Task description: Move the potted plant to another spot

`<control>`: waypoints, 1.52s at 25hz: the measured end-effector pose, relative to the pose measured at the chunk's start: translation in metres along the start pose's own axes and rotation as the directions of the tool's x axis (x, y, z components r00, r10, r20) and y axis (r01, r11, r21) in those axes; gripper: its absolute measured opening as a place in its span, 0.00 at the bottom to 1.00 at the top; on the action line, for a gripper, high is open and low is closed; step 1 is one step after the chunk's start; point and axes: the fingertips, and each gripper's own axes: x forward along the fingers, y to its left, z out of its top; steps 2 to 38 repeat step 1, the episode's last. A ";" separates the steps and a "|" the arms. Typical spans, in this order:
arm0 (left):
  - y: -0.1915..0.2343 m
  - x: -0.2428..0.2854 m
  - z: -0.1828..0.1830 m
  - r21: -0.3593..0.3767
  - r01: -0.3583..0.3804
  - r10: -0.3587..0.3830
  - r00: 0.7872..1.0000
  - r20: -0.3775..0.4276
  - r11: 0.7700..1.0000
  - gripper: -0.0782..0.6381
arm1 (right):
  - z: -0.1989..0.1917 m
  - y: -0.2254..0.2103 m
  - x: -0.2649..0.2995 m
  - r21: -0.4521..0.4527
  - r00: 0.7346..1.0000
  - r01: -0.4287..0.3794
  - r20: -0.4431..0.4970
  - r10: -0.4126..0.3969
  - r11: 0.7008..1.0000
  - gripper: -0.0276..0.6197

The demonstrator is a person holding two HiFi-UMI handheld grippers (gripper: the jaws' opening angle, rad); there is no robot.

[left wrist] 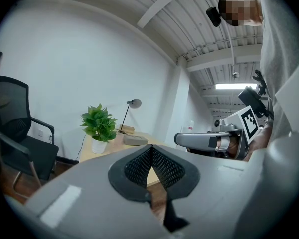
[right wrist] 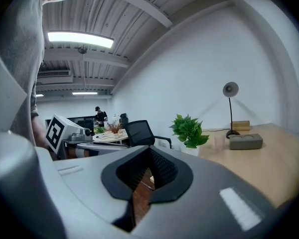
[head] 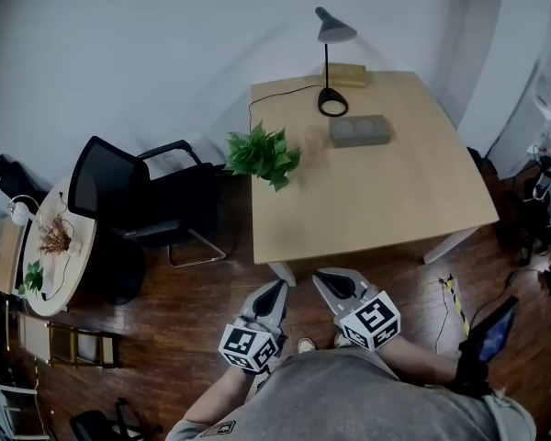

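The potted plant [head: 264, 155], leafy green in a white pot, stands at the left edge of the wooden table [head: 395, 200]; it also shows in the left gripper view [left wrist: 98, 127] and the right gripper view [right wrist: 189, 132]. My left gripper [head: 277, 289] and right gripper [head: 328, 279] hover side by side over the floor just short of the table's near edge, well apart from the plant. Both are shut with nothing between their jaws. The right gripper [left wrist: 202, 141] shows in the left gripper view, and the left gripper [right wrist: 92, 146] in the right gripper view.
On the table stand a black desk lamp [head: 331, 62], a grey box [head: 360, 130], a clear cup [head: 312, 138] and a small wooden block [head: 346, 74]. A black chair [head: 142, 205] sits left of the table. A round side table [head: 55, 246] holds small plants far left.
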 end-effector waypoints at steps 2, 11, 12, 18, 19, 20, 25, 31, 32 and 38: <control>-0.001 -0.001 -0.002 -0.002 0.001 -0.001 1.000 -0.003 1.000 0.11 | -0.001 0.001 -0.001 0.003 1.000 0.001 -0.002 -0.001 1.000 0.05; -0.001 -0.001 -0.002 -0.002 0.001 -0.001 1.000 -0.003 1.000 0.11 | -0.001 0.001 -0.001 0.003 1.000 0.001 -0.002 -0.001 1.000 0.05; -0.001 -0.001 -0.002 -0.002 0.001 -0.001 1.000 -0.003 1.000 0.11 | -0.001 0.001 -0.001 0.003 1.000 0.001 -0.002 -0.001 1.000 0.05; -0.001 -0.001 -0.002 -0.002 0.001 -0.001 1.000 -0.003 1.000 0.11 | -0.001 0.001 -0.001 0.003 1.000 0.001 -0.002 -0.001 1.000 0.05; -0.001 -0.001 -0.002 -0.002 0.001 -0.001 1.000 -0.003 1.000 0.11 | -0.001 0.001 -0.001 0.003 1.000 0.001 -0.002 -0.001 1.000 0.05; -0.001 -0.001 -0.002 -0.002 0.001 -0.001 1.000 -0.003 1.000 0.11 | -0.001 0.001 -0.001 0.003 1.000 0.001 -0.002 -0.001 1.000 0.05; -0.001 -0.001 -0.002 -0.002 0.001 -0.001 1.000 -0.003 1.000 0.11 | -0.001 0.001 -0.001 0.003 1.000 0.001 -0.002 -0.001 1.000 0.05; -0.001 -0.001 -0.002 -0.002 0.001 -0.001 1.000 -0.003 1.000 0.11 | -0.001 0.001 -0.001 0.003 1.000 0.001 -0.002 -0.001 1.000 0.05; -0.001 -0.001 -0.002 -0.002 0.001 -0.001 1.000 -0.003 1.000 0.11 | -0.001 0.001 -0.001 0.003 1.000 0.001 -0.002 -0.001 1.000 0.05; -0.001 -0.001 -0.002 -0.002 0.001 -0.001 1.000 -0.003 1.000 0.11 | -0.001 0.001 -0.001 0.003 1.000 0.001 -0.002 -0.001 1.000 0.05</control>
